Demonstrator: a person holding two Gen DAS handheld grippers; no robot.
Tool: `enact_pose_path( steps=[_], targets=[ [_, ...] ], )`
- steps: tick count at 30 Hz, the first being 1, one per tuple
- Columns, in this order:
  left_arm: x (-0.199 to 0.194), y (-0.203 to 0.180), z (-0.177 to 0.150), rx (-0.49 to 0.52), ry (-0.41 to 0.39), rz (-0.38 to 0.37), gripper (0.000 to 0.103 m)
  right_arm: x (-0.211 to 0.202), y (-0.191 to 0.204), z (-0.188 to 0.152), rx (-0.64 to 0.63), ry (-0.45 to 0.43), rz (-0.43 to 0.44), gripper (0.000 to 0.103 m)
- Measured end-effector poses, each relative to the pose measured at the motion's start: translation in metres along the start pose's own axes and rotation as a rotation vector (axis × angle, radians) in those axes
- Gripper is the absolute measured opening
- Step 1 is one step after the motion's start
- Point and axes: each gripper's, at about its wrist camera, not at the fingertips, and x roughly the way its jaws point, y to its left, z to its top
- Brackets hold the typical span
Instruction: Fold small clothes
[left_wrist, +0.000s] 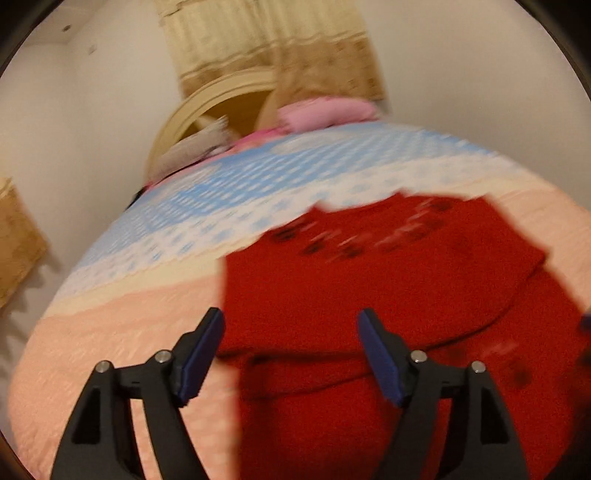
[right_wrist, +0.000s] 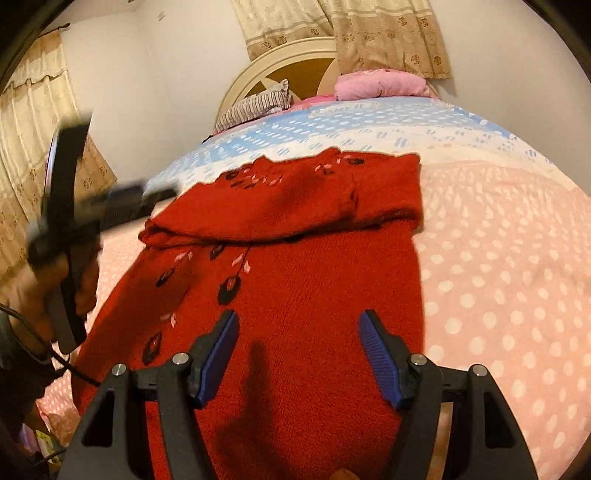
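A red knitted sweater (right_wrist: 295, 280) with dark and pink flower embroidery lies flat on the bed, its far part folded over toward me. It also shows in the blurred left wrist view (left_wrist: 369, 288). My left gripper (left_wrist: 291, 325) is open and empty, just above the sweater's left edge. In the right wrist view the left gripper (right_wrist: 74, 206) shows blurred at the left, held in a hand. My right gripper (right_wrist: 297, 325) is open and empty above the sweater's near middle.
The bed has a pink dotted cover (right_wrist: 498, 277) and a blue and white spread (right_wrist: 369, 125) beyond. Pink (right_wrist: 384, 85) and striped (right_wrist: 255, 105) pillows lie at the cream headboard (right_wrist: 280, 55). Curtains (right_wrist: 388, 33) hang behind.
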Motion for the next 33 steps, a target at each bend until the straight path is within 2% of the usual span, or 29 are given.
enact_pose_path(
  steps=[2, 4, 6, 7, 9, 11, 13, 15, 17, 21, 25, 28, 30, 33],
  targets=[
    [0.017, 0.025, -0.013, -0.047, 0.071, 0.029, 0.078, -0.002, -0.005, 0.018, 0.014, -0.001, -0.001, 0.068],
    [0.032, 0.042, -0.018, -0.100, 0.125, 0.026, 0.078, 0.003, -0.012, 0.042, 0.053, 0.007, 0.011, 0.068],
    [0.043, 0.053, -0.021, -0.144, 0.152, 0.035, 0.078, 0.013, -0.019, 0.066, 0.089, 0.018, 0.011, 0.068],
    [0.047, 0.056, -0.023, -0.167, 0.165, 0.030, 0.081, 0.023, -0.021, 0.077, 0.103, 0.038, 0.009, 0.067],
    [0.052, 0.064, -0.027, -0.208, 0.187, 0.009, 0.086, 0.046, -0.022, 0.092, 0.117, 0.080, 0.013, 0.057],
    [0.056, 0.067, -0.030, -0.239, 0.204, 0.006, 0.094, 0.071, -0.021, 0.100, 0.115, 0.131, -0.013, 0.054],
    [0.060, 0.072, -0.033, -0.273, 0.217, -0.017, 0.095, 0.099, -0.021, 0.101, 0.102, 0.189, -0.046, 0.045],
    [0.061, 0.080, -0.038, -0.320, 0.229, -0.044, 0.095, 0.115, -0.017, 0.097, 0.066, 0.225, -0.068, 0.015],
    [0.060, 0.083, -0.044, -0.337, 0.232, -0.060, 0.096, 0.111, -0.013, 0.094, 0.041, 0.199, -0.087, 0.013],
    [0.065, 0.084, -0.042, -0.347, 0.243, -0.069, 0.098, 0.067, -0.006, 0.101, -0.011, 0.065, -0.107, 0.012],
    [0.069, 0.087, -0.043, -0.370, 0.254, -0.075, 0.100, 0.042, -0.020, 0.107, 0.013, -0.005, -0.146, 0.012],
    [0.070, 0.088, -0.044, -0.386, 0.260, -0.082, 0.101, 0.047, -0.038, 0.098, 0.058, 0.015, -0.179, 0.012],
    [0.071, 0.089, -0.044, -0.392, 0.263, -0.087, 0.101, 0.060, -0.045, 0.086, 0.079, 0.067, -0.155, 0.012],
    [0.065, 0.089, -0.044, -0.391, 0.246, -0.098, 0.100, 0.067, -0.045, 0.070, 0.063, 0.095, -0.171, 0.014]
  ],
)
